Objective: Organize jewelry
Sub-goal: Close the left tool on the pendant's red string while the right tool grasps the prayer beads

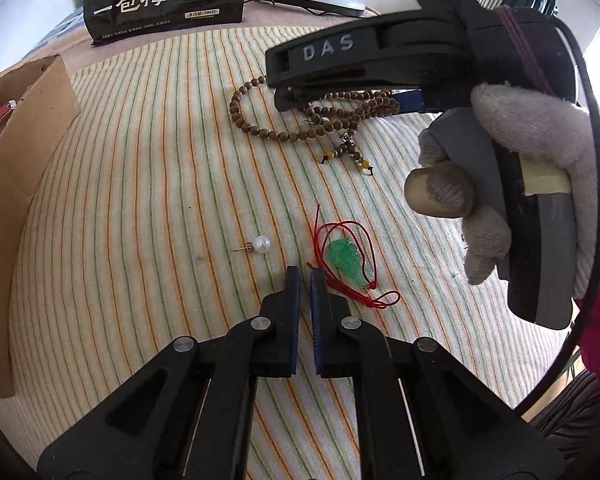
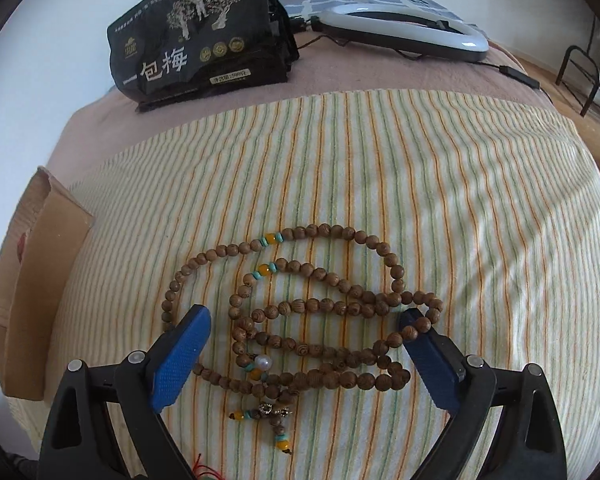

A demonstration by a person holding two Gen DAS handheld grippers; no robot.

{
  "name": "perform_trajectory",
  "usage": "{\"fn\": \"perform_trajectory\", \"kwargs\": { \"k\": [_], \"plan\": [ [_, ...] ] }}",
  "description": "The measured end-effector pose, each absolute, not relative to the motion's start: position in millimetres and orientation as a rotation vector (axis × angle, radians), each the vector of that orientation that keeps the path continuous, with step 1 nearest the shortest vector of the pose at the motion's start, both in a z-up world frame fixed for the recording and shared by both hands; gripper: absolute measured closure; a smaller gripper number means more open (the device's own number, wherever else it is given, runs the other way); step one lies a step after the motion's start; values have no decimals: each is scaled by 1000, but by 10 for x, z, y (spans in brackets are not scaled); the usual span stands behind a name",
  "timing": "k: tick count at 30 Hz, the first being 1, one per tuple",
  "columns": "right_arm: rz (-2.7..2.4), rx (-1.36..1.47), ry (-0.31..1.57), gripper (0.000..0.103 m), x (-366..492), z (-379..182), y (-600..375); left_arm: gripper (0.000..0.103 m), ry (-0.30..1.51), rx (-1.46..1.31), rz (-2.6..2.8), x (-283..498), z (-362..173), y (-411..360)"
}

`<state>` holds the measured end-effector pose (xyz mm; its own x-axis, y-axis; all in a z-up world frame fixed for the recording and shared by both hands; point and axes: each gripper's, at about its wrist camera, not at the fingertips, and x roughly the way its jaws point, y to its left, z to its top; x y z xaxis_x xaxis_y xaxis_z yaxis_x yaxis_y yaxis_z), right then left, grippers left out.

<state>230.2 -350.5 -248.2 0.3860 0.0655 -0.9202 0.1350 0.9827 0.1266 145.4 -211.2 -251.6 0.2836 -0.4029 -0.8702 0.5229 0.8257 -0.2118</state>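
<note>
A: My left gripper (image 1: 305,276) is pinched nearly shut with nothing between the pads; the red cord (image 1: 342,264) runs just beside the right pad, touching or nearly so, I cannot tell which; the jade pendant (image 1: 348,262) lies on the cloth (image 1: 140,200) a little further right.

B: So the risk there?

A: If I lift now I take nothing, or I snag one strand and drag the pendant across the stripes; I judge the cord too thin for a sure pinch from this side.

B: And the right?

A: My right gripper (image 2: 304,344) stands wide open over the beads (image 2: 320,320), pads set either side of the coil, holding nothing; the loops sprawl past both pads.

B: Meaning?

A: If I close here I may gather only the middle strands; the outer loops and the tassel could hang, swing and catch on the way to the box (image 1: 16,184), which sits well apart at the left; the pearl stud (image 1: 260,245) lies loose near my left gripper, and a dragged cord could knock it.
</note>
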Motion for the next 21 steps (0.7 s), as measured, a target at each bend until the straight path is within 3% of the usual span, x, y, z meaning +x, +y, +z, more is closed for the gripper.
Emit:
{"fn": "perform_trajectory", "kwargs": {
  "k": [4, 6, 8, 10, 19, 21],
  "plan": [
    [-56, 115, 1181, 17, 2332, -2487, -3466, 97, 1124, 91, -653, 1429, -2466, -2065],
    [-57, 103, 1174, 27, 2329, -2474, -3507, 90, 1124, 84, -671, 1426, -2443, -2069],
    [-49, 109, 1172, 32, 2315, -2461, -3568, 74, 1118, 80, -681, 1394, -2424, -2085],
    [-45, 116, 1170, 37, 2280, -2443, -3636, 70, 1118, 79, -684, 1378, -2411, -2152],
    [-45, 125, 1153, 58, 2280, -2439, -3753, 70, 1128, 110, -642, 1433, -2536, -2403],
    [-58, 110, 1143, 77, 2264, -2425, -3769, 77, 1102, 148, -622, 1424, -2554, -2451]
  ]
}}
